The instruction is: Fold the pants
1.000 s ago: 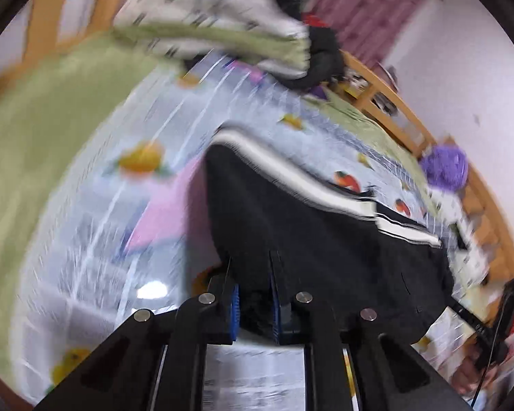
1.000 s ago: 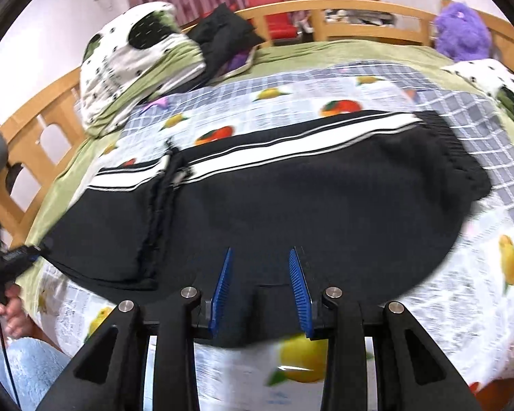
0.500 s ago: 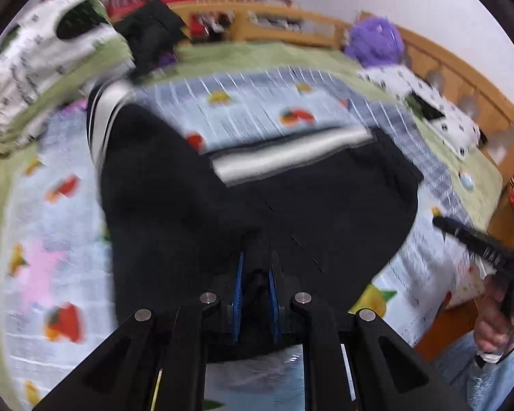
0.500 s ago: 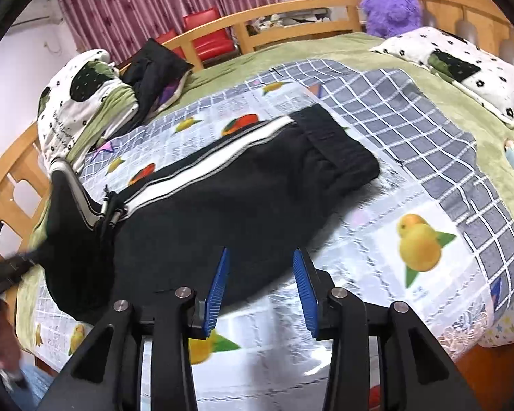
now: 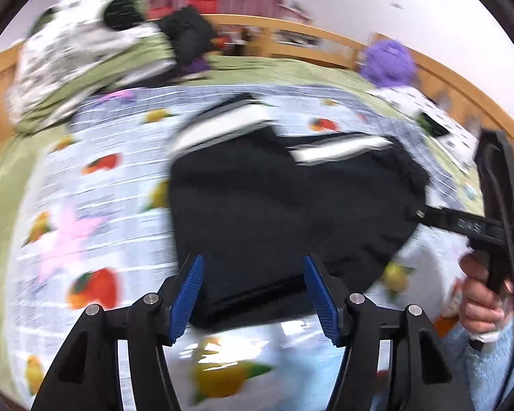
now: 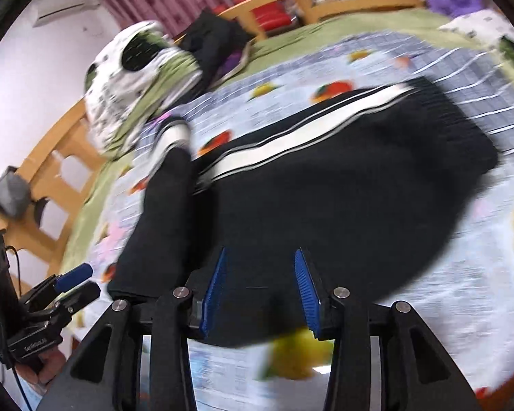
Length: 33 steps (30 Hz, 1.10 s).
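Observation:
Black pants [image 5: 284,205] with white side stripes lie folded over on the fruit-print bedspread [image 5: 96,185]. One leg end is laid across the rest, seen in the right wrist view [image 6: 168,212]. My left gripper [image 5: 253,294] is open and empty at the near edge of the pants. My right gripper [image 6: 260,291] is open over the pants' near edge [image 6: 325,212]. The right gripper also shows in the left wrist view [image 5: 497,226], and the left gripper in the right wrist view [image 6: 68,284]. Both views are motion-blurred.
A rolled green and white quilt [image 5: 85,68] and dark clothes [image 5: 188,37] lie at the head of the bed. A purple plush toy [image 5: 390,61] and a dotted pillow [image 5: 414,106] sit at the far right. A wooden bed rail [image 6: 48,167] runs round.
My left gripper carried the pant leg over to the right, laid it on the rest and opened. My right gripper moved back down close over the pants, still open.

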Available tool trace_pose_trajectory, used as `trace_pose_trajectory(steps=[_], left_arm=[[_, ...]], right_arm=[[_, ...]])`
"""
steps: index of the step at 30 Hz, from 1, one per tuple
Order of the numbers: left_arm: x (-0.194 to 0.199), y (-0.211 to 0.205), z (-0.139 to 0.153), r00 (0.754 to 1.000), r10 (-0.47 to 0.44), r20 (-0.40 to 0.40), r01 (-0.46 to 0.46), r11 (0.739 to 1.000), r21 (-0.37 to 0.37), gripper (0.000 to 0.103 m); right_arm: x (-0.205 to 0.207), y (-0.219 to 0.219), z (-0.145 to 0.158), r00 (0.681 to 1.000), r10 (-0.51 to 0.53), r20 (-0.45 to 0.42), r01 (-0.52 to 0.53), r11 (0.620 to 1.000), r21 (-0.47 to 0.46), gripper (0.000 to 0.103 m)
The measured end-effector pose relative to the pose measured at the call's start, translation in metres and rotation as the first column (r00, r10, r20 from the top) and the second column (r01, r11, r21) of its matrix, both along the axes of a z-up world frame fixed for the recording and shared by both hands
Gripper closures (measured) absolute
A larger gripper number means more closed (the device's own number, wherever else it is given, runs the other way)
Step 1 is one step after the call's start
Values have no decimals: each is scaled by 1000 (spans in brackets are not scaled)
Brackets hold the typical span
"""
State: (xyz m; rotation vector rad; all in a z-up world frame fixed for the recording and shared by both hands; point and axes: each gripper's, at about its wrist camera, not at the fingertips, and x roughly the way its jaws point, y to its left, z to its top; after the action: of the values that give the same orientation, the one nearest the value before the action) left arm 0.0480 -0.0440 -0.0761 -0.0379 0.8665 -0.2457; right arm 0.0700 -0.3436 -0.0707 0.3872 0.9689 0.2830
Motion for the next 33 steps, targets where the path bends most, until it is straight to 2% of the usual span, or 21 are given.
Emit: trace_pose_trajectory(steps=[5,7,10,12,13,15,19,23,27,29,30,33], left_arm=[[3,69,-22,981,192,-32,-194,979,-67,45],[3,88,-26,971,234,-50,-238,966,-99,45],[8,105,-21,963,265,-52,-270,944,-191,45],[9,106,-19,958,283,-38,-284,937,-205,45],[11,105,-19,955,295,-29,-295,933,-206,45],[14,102,-19,954,298,-27,-297,930,-218,45],[25,81,-22,966,256,-31,-256,935,-248,45],[29,51,-19,978,211,5,-205,957,-203,45],[26,23,-17,994,106,11,-100,966,-236,45],[24,7,-21,999,52,9,-49,973,-224,45],[23,-1,-23,1000,30,2,-29,975,-219,45],[24,-31,-33,996,-79,-50,65,970,-233,45]], right_arm=[[16,55,-22,995,91,-50,-87,993,74,48],[21,70,-34,993,92,-74,-85,992,90,48],[30,83,-48,993,78,-90,-63,985,161,46],[33,90,-50,990,111,-90,-91,975,202,74],[35,92,-49,989,117,-95,-97,975,200,75],[31,90,-31,995,98,-29,-92,983,158,83],[22,82,21,988,109,114,-112,993,22,85],[17,48,64,973,97,208,-61,984,-170,86],[15,-29,93,960,7,279,67,965,-255,86],[19,-68,87,963,-55,264,126,956,-263,86],[26,-86,76,970,-85,229,149,948,-282,86],[46,-138,11,975,-215,55,222,938,-266,85]])
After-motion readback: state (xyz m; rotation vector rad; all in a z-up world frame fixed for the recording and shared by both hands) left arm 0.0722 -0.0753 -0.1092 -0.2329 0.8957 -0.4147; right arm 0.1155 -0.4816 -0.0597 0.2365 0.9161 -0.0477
